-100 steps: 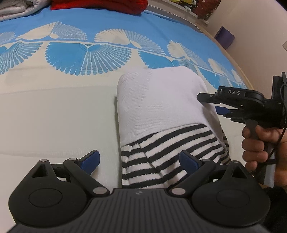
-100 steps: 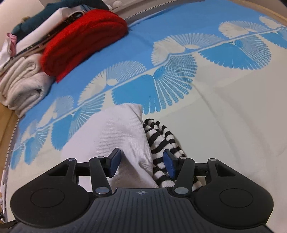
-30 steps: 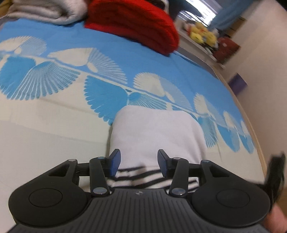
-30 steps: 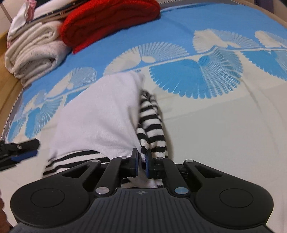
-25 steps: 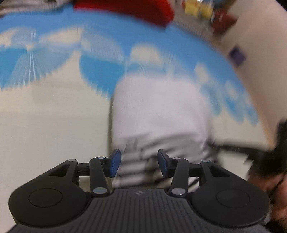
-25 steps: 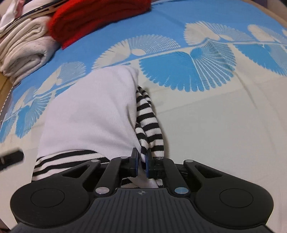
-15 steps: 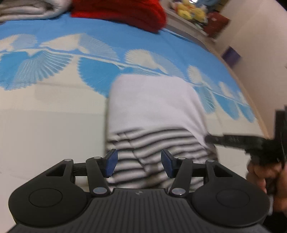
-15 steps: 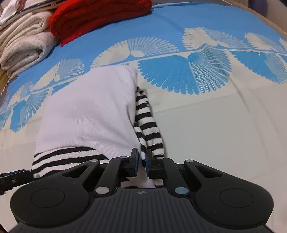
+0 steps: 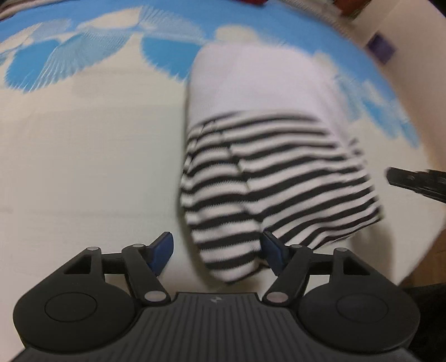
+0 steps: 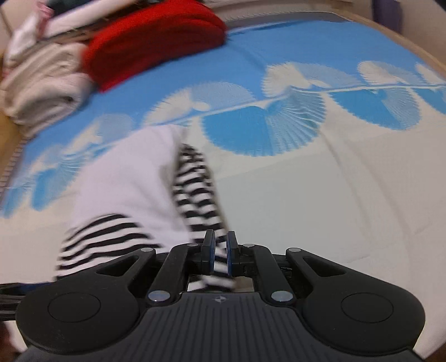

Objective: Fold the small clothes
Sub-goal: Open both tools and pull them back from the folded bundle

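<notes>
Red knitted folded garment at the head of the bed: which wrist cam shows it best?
Right wrist view: the red knitted folded garment lies nearly whole, top left, beside folded cream towels. The left wrist view catches only a blurred red sliver at its top edge.

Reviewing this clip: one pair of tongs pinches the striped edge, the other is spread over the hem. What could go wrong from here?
1. The right tongs are shut on only a thin striped edge of the garment; a pull could slip it free or drag the fold askew.
2. The left tongs, jaws just opening, straddle the striped hem without pressing it; closing now might catch one layer only.
3. Both views are blurred by motion, so the hem may bunch unnoticed.
</notes>
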